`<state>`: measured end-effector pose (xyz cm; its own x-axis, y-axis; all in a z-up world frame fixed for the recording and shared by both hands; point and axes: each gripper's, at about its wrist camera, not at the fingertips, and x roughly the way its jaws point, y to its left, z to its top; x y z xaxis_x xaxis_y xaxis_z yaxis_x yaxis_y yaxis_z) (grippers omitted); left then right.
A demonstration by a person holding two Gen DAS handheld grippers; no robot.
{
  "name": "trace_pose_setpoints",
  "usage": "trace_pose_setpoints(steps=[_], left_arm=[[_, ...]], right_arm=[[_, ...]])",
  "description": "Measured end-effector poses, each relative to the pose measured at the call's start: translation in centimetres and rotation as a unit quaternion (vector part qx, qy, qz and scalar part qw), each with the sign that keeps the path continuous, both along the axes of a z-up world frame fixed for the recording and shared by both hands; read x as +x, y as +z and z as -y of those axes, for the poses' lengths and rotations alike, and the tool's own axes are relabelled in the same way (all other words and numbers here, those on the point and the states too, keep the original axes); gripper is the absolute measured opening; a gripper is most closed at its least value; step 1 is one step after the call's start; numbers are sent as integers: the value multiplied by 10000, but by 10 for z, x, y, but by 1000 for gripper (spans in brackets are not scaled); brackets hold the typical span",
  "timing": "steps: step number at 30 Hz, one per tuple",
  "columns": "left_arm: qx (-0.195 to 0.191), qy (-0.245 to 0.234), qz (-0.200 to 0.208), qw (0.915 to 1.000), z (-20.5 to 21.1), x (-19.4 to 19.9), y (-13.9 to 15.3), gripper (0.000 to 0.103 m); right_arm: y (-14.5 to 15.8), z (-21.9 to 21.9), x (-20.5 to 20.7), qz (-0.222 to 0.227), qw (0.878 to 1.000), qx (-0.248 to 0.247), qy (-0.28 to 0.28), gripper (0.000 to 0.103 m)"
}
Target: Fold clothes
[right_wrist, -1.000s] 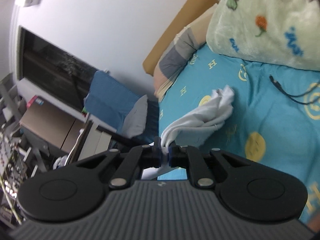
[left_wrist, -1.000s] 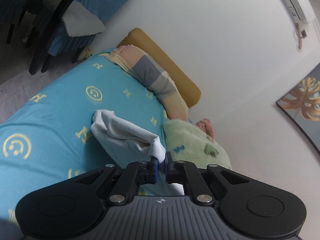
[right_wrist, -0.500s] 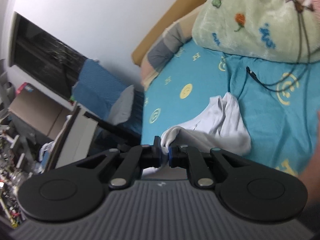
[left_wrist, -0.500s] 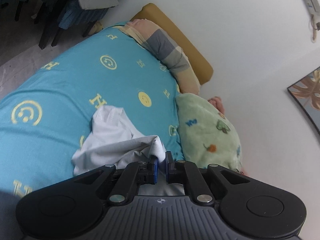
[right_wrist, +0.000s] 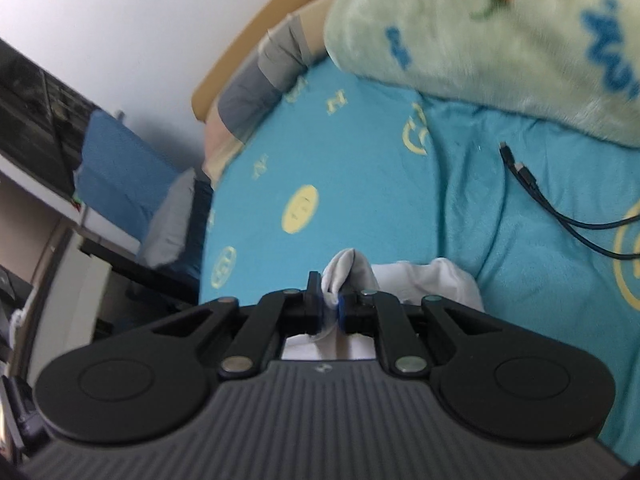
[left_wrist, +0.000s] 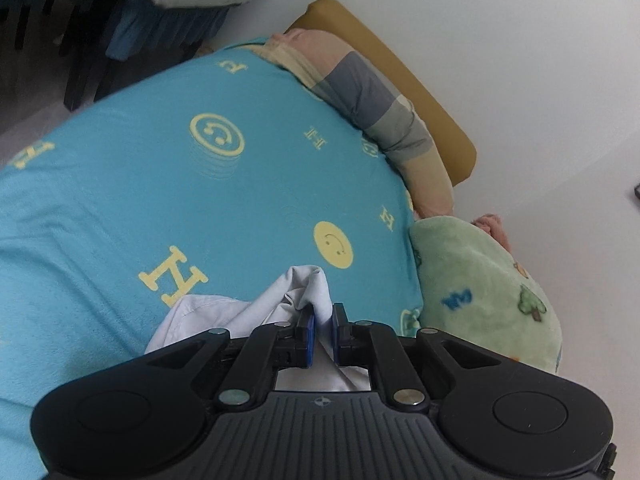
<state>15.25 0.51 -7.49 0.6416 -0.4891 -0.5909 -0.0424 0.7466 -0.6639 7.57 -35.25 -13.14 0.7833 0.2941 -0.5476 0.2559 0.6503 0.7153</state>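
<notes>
White garment bunched on turquoise bed sheet, pinched by left tool and right tool. Black cable seen from right wrist only.

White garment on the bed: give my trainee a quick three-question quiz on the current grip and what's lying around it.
1. True or false: both the left gripper and the right gripper are shut on the white garment.
2. What lies on the blue sheet near the green blanket? A) a black cable B) a book C) a mug
3. Fill in: the sheet is printed with yellow ____ faces.

Key: 1 true; 2 A; 3 smiley.
</notes>
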Motion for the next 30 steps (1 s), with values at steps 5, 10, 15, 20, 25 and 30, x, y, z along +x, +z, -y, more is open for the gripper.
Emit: trace_pose_setpoints(steps=[5, 10, 15, 20, 25, 30], left_arm=[[-415, 17, 5, 9991, -11, 1, -12, 30], [-165, -660, 643, 9956, -1, -14, 21, 66], [491, -901, 558, 9932, 19, -21, 13, 74], [1314, -787, 380, 9875, 39, -2, -15, 74], [1639, -798, 18, 9832, 47, 12, -37, 71], [1732, -930, 32, 9805, 49, -3, -29, 71]], right_arm=[[-3, -8, 6, 128, 9994, 48, 317, 28], [16, -27, -5, 528, 9958, -221, 708, 86], [33, -49, -21, 855, 9875, -931, 940, 84], [-8, -50, 17, 81, 9816, -1687, 889, 36], [-35, -61, 42, -127, 9631, -2422, 1165, 32], [-19, -63, 30, -8, 9664, -2286, 1173, 34]])
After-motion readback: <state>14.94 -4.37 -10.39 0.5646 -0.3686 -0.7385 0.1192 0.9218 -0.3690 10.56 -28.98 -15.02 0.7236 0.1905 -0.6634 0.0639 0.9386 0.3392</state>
